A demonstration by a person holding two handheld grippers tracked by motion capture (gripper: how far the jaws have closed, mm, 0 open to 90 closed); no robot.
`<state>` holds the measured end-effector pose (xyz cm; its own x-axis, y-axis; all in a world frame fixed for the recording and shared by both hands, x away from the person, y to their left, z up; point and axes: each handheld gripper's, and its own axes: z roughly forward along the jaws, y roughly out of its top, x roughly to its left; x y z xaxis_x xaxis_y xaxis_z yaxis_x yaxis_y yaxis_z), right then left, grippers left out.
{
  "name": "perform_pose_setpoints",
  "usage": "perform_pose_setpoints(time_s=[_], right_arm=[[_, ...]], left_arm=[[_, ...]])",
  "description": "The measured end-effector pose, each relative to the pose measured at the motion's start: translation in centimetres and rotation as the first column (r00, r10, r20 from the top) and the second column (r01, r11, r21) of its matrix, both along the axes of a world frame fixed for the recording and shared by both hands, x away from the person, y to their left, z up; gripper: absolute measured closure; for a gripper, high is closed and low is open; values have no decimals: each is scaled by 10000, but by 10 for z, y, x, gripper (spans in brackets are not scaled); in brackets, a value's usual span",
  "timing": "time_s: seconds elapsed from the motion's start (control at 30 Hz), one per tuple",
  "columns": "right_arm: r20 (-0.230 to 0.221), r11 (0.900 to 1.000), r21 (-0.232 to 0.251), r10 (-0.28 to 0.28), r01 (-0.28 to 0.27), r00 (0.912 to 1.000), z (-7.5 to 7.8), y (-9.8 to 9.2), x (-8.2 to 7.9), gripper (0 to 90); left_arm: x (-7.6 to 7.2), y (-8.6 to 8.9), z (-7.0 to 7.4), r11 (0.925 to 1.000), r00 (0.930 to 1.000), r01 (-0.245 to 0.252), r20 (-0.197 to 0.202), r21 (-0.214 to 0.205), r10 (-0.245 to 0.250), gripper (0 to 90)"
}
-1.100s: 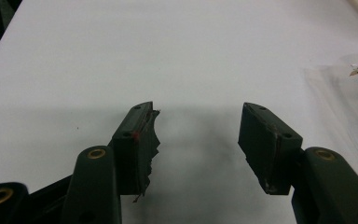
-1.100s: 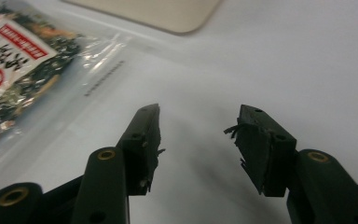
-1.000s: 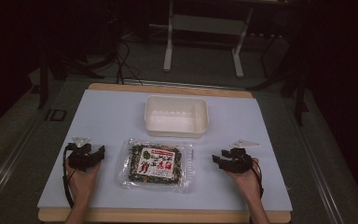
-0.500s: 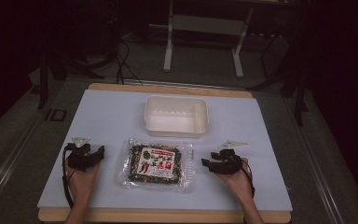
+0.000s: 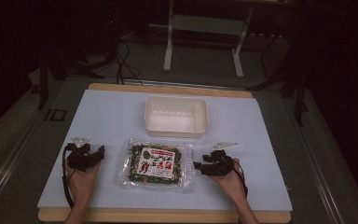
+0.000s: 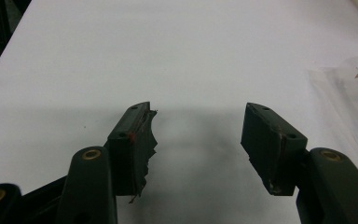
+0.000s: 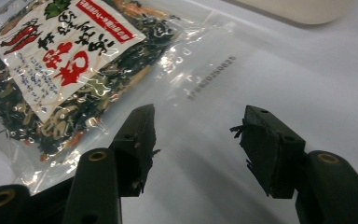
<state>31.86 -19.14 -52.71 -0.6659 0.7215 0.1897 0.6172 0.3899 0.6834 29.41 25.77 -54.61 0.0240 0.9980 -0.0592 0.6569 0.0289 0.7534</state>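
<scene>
A clear bag of dried vegetables (image 5: 154, 163) with a red and white label lies flat at the table's front middle. My right gripper (image 5: 197, 166) is at the bag's right edge, pointing left. In the right gripper view the gripper (image 7: 196, 119) stands open, with its jaws low over the clear sealed strip of the bag (image 7: 60, 60) and not pressing on it. My left gripper (image 5: 98, 154) rests to the left of the bag, a short gap away. It is open over bare table (image 6: 198, 109), with the bag's edge (image 6: 349, 93) off to the side.
An empty white plastic tray (image 5: 176, 132) stands just behind the bag; its rim (image 7: 298, 9) shows in the right gripper view. The pale blue table top (image 5: 112, 116) has a wooden edge. Dark floor, cables and a metal stand lie beyond it.
My right gripper has slid left across the table up to the bag's right edge. The left gripper, the bag and the tray have stayed put.
</scene>
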Motion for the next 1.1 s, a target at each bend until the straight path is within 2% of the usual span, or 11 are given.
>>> perform_pose_setpoints(time_s=[0.37,0.47,0.77,0.87,1.1], right_arm=[[-399,9988,-168,454,-461,9982,-8,17,2,394],[-393,9986,-179,492,-499,9980,-8,20,2,381],[-450,9982,-101,590,-595,9972,-8,22,3,367],[-495,9978,77,667,-664,9965,-8,23,2,367],[-729,9978,-100,651,-660,9952,-2,19,-3,343]], left_arm=[[0,1,0,10000,10000,-60,19,35,60,425],[-1,1,0,10000,10000,-70,28,53,70,423],[-1,1,0,9999,9999,-113,1,81,113,420],[-1,1,0,9999,9999,-120,-13,92,120,420],[-1,2,0,9998,9999,-167,-15,74,167,420]])
